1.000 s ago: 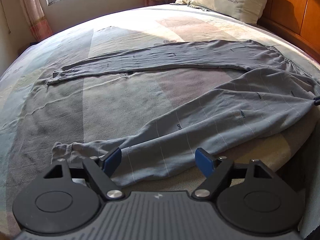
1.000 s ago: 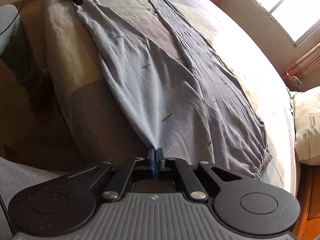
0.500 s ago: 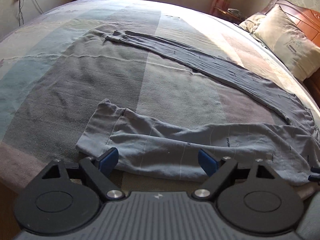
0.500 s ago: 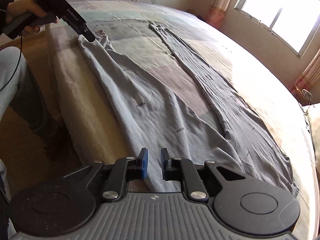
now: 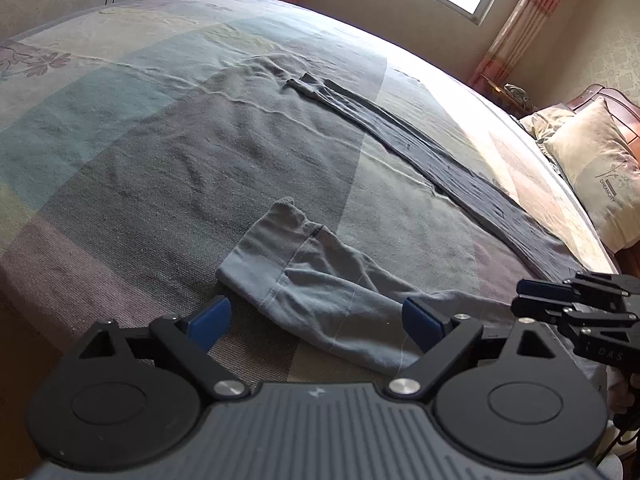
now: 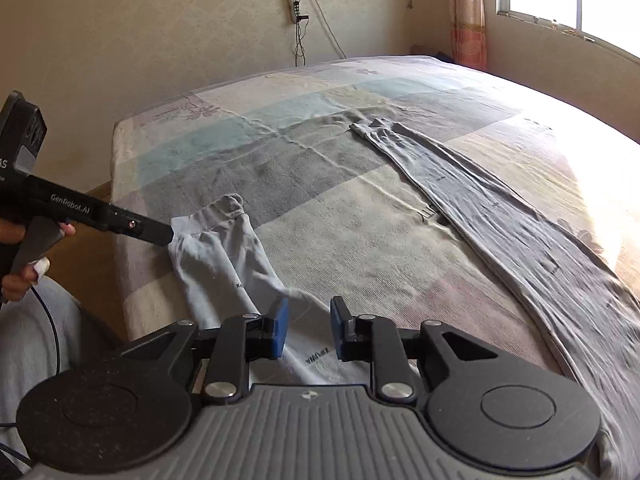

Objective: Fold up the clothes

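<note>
Both grippers free, grey trousers splayed on the bed

The left gripper [image 5: 316, 322] stood spread wide over the near leg's cuff [image 5: 264, 252], and the right gripper [image 6: 306, 330] was parted above the same leg, neither holding cloth. The trousers [image 6: 500, 216] lay on the bed [image 6: 320, 200], the near leg apparently close to the mattress edge; a shallow pinch there could snag the bedcover or let the leg slide off.

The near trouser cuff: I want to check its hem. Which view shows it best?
The left wrist view: the near trouser cuff lies close, hem stitching visible. In the right wrist view the cuff is farther off, and the left claw covers its edge.
</note>
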